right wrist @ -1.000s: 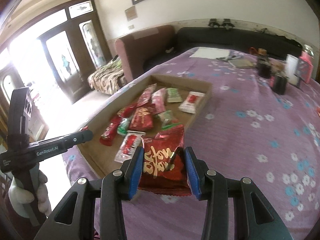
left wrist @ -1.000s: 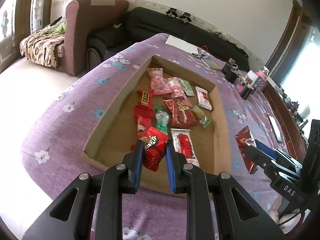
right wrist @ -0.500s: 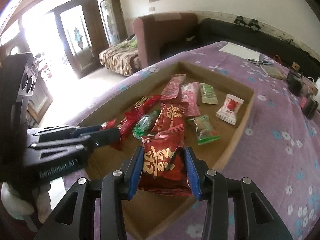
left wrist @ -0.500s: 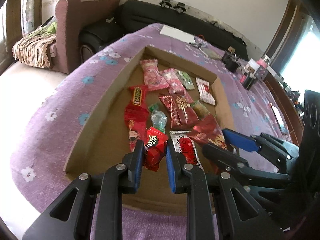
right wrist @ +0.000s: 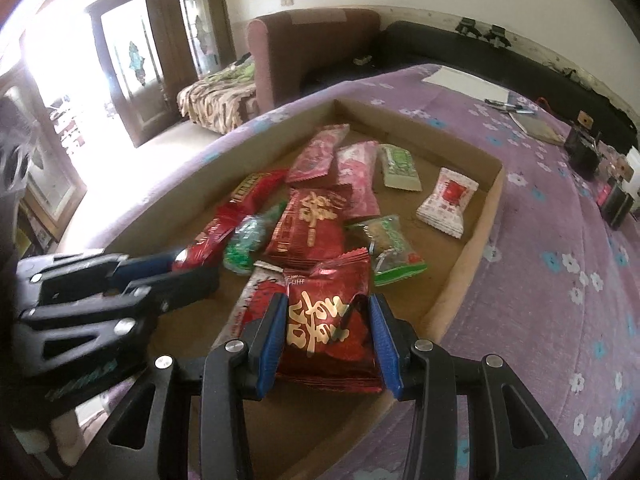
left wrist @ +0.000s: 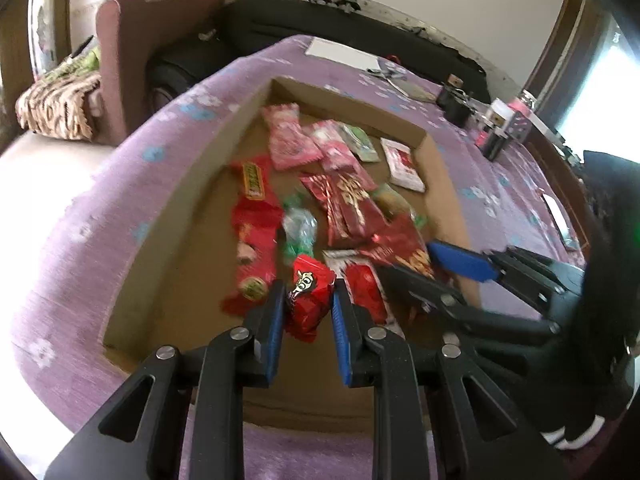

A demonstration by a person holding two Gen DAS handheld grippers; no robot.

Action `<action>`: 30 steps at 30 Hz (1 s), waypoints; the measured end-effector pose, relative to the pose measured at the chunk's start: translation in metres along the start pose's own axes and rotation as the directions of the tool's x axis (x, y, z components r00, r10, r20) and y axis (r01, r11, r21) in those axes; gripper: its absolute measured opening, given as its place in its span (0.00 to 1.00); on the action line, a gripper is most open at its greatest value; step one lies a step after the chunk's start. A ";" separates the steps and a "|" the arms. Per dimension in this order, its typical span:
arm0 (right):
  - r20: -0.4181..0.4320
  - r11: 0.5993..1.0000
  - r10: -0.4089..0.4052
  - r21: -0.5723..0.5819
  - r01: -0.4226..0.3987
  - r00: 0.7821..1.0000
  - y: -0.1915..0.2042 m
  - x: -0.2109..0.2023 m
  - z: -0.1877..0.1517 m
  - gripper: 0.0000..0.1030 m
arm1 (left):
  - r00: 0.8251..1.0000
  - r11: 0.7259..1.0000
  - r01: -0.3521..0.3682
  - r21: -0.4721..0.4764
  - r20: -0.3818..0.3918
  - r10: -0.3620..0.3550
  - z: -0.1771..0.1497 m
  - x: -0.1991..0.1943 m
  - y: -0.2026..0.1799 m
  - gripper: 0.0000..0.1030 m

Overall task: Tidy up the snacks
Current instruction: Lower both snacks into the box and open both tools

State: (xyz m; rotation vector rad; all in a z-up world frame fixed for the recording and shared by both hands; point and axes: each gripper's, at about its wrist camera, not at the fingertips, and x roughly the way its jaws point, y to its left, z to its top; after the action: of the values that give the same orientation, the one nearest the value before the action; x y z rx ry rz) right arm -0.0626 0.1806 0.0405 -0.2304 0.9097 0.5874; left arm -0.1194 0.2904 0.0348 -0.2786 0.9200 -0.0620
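We see both claws over the near end of a shallow cardboard tray [right wrist: 486, 216] that sits on a counter [right wrist: 560, 248] covered with a purple flowered cloth. Our left claw [left wrist: 308, 304] is closed narrowly on a small red snack packet [left wrist: 310, 296] with a cartoon face, pinched between its blue pads and held above the tray floor. Our right claw [right wrist: 328, 332] grips a dark red packet with gold lettering [right wrist: 326, 320], its pads pressed against the packet's two sides, above the tray's near right corner.

In the left wrist view the right claw [left wrist: 424, 266] comes in from the right, its gold-lettered packet [left wrist: 402, 246] over the tray beside a white and red wrapper [left wrist: 362, 284]. In the right wrist view the left claw [right wrist: 188, 266] comes in from the left, close to the long red wrappers [right wrist: 236, 208].

The other snacks lie loose on the tray floor: two pink packets [right wrist: 320, 152] and a pale green one [right wrist: 398, 166] at the far end, a white packet with a red print [right wrist: 448, 202] near the right wall, a flat dark red packet with gold characters [right wrist: 312, 224] in the middle, a green twisted candy [right wrist: 248, 240] to its left, and a clear green-edged packet [right wrist: 390, 250] to its right

Beyond the tray, a white sheet [right wrist: 464, 80] and some small dark containers [right wrist: 582, 150] sit on the cloth; a brown armchair [right wrist: 304, 48] and a black sofa [right wrist: 432, 48] stand behind
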 end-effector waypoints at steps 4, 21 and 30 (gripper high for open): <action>-0.003 1.000 0.002 0.009 -0.002 1.000 -0.004 0.002 0.000 0.41 | 1.000 1.000 -0.028 0.015 -0.009 0.028 -0.002 0.002 -0.003 0.19; 0.004 1.000 -0.029 -0.009 0.029 1.000 0.001 0.003 -0.001 0.43 | 0.997 0.996 -0.080 0.037 0.003 0.080 0.003 0.019 -0.002 0.20; 0.035 0.999 -0.043 -0.014 0.043 0.998 0.007 -0.009 -0.006 0.44 | 0.999 0.999 -0.047 0.008 0.008 0.047 0.004 0.017 0.002 0.28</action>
State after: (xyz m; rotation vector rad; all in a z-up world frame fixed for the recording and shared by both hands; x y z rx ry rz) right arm -0.0741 0.1803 0.0443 -0.2516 0.8655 0.5567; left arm -0.1059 0.2902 0.0232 -0.2495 0.9181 -0.0208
